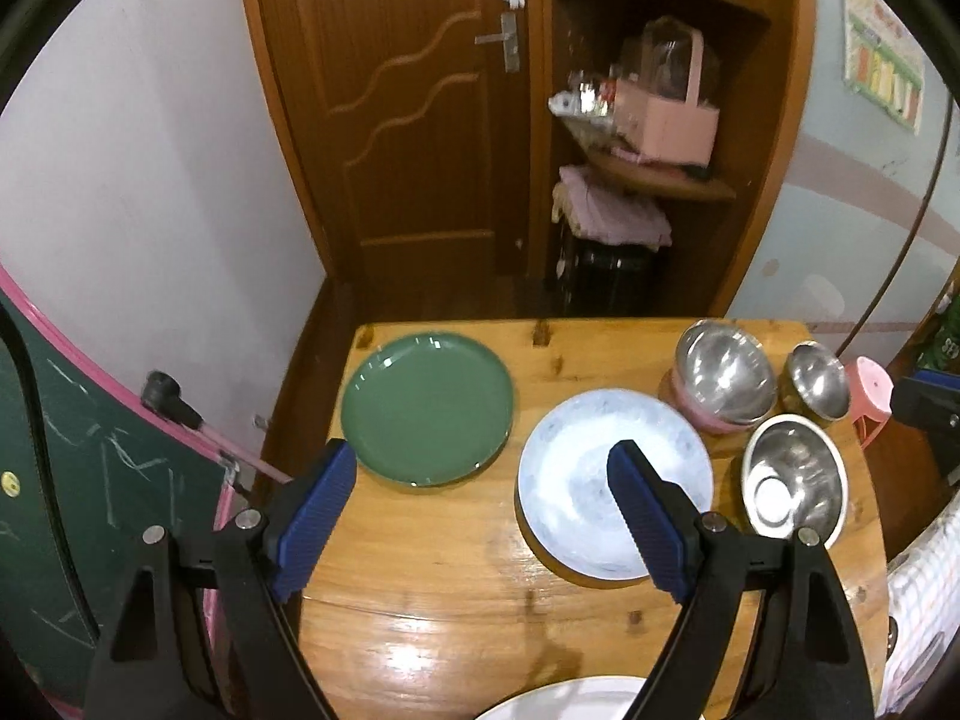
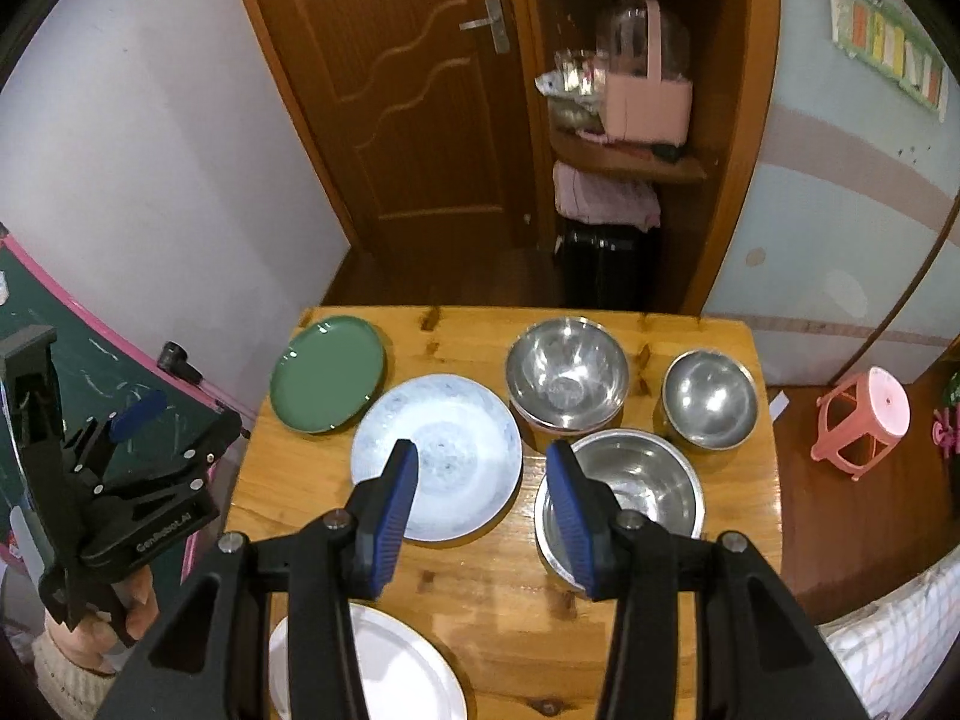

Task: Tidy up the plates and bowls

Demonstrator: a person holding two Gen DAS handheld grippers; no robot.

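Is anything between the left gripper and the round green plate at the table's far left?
Nothing visible. The left gripper hangs open and empty above the wooden table, with only bare tabletop before the round green plate.

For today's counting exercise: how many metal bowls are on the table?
3, none seemingly hidden. Large bowl at the back, right of the pale plate; small bowl at the back right; third bowl nearest, beneath the right gripper.

Home: wooden door (image 1: 420, 120), cluttered shelves (image 1: 654, 168), chalkboard (image 1: 90, 480).
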